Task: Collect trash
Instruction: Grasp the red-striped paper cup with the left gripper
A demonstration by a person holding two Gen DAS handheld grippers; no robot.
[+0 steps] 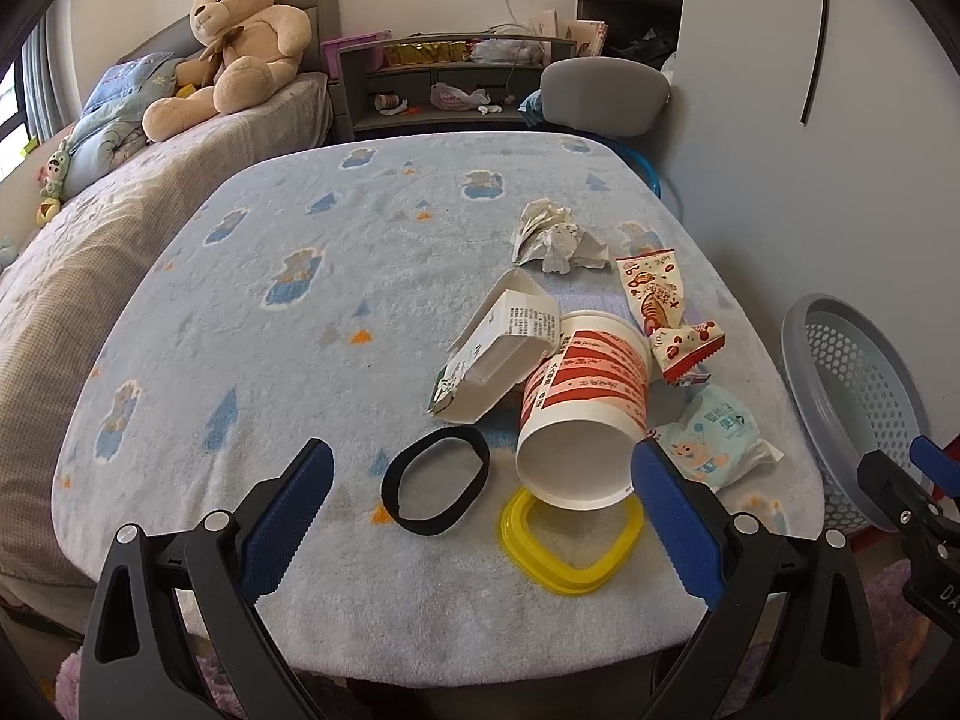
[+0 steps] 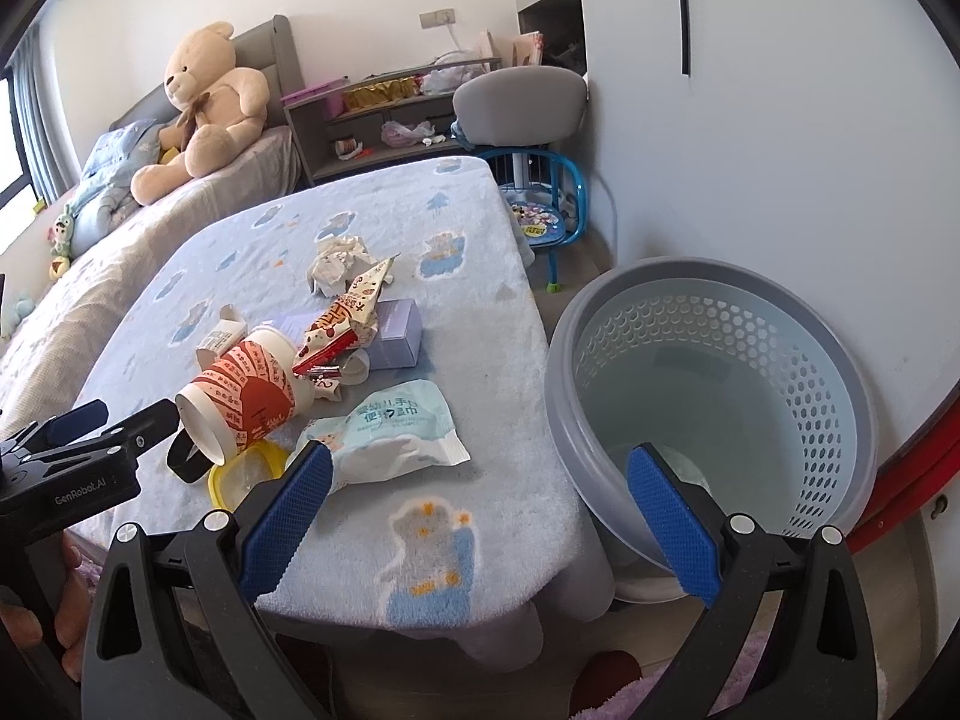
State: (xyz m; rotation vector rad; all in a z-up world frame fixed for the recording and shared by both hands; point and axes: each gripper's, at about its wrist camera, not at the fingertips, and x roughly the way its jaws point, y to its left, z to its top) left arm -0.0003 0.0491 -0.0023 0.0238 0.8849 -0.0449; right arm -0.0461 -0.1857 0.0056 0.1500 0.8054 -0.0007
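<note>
Left wrist view shows the left gripper [image 1: 480,531] spread wide and empty, nearer than the equally spread right gripper [image 2: 480,531] to the tipped paper cup [image 1: 585,414], whose long axis runs toward 12 o'clock on the blanket-covered table [image 1: 240,324].

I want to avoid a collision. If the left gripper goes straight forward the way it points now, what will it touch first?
Most likely the paper cup, lying on its side with its open mouth toward the left gripper. The black ring and yellow ring lie flat lower down, so it may pass above them; depth is unclear.
</note>
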